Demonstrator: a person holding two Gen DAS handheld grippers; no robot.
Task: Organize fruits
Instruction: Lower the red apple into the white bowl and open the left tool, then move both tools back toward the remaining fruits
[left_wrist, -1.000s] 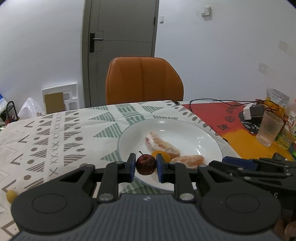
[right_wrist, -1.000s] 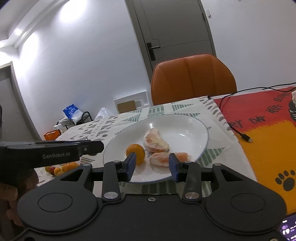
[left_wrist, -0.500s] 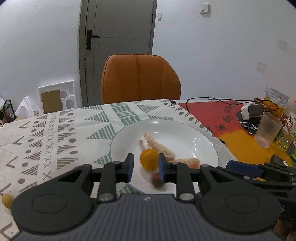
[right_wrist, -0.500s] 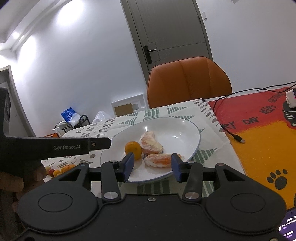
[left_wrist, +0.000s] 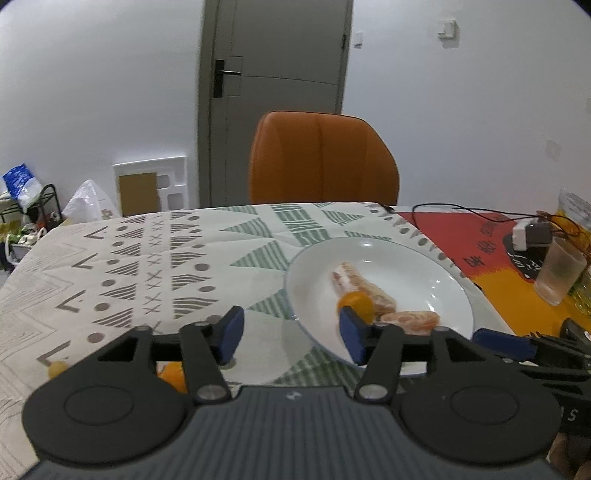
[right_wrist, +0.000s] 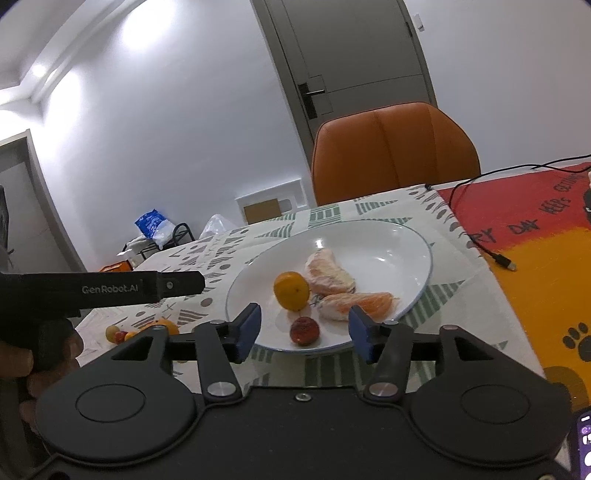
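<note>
On plate (right_wrist: 413, 236) — small red fruit (right_wrist: 304, 331)

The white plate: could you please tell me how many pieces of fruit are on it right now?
4 on the white plate: a small orange at left, a red fruit near the front rim, and two peeled citrus segments centre-right. Nothing seems hidden.

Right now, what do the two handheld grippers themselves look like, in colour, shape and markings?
The left gripper and right gripper look alike: matte black plastic bodies with two round discs, silver pivot screws, angular black linkages and blue rectangular finger pads. The right wrist view shows the left gripper's side with white "GenRobot.AI" lettering. No cables or sleeves are visible.
</note>
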